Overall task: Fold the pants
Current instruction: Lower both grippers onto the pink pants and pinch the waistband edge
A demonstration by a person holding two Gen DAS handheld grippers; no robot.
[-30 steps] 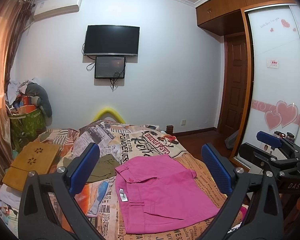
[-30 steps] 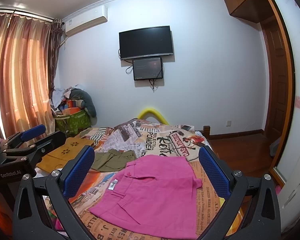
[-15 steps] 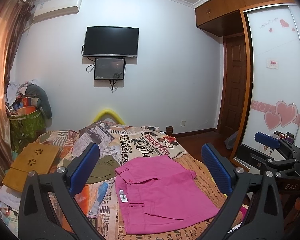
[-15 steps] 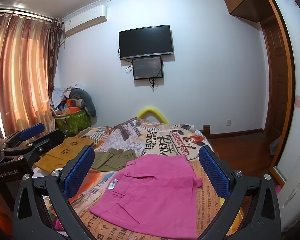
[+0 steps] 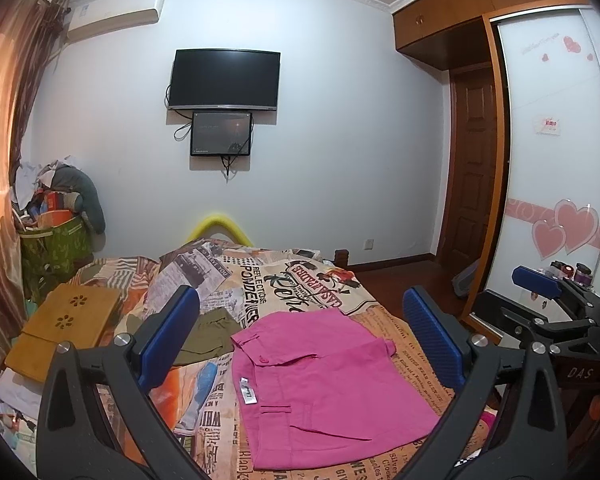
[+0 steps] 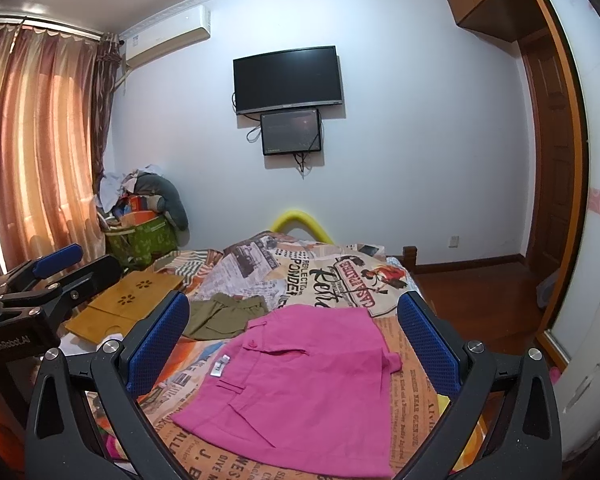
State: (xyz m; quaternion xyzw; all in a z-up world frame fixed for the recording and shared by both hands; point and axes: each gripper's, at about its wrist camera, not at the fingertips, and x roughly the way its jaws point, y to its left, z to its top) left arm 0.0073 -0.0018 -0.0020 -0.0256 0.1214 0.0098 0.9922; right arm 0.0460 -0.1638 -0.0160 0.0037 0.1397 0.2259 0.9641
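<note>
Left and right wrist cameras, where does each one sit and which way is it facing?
Left wrist: on the left claw, above the bed's near end, facing the pink pants and TV wall; its open blue fingers show, the right claw at right.
Right wrist: on the right claw, facing likewise from further right; its open fingers show, the left claw at left.
Shared: pants, olive garment, TV.

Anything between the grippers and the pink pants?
Nothing visible. The pink pants lie flat on the bed, below the open left gripper and right gripper. The olive garment sits off to the left.
</note>
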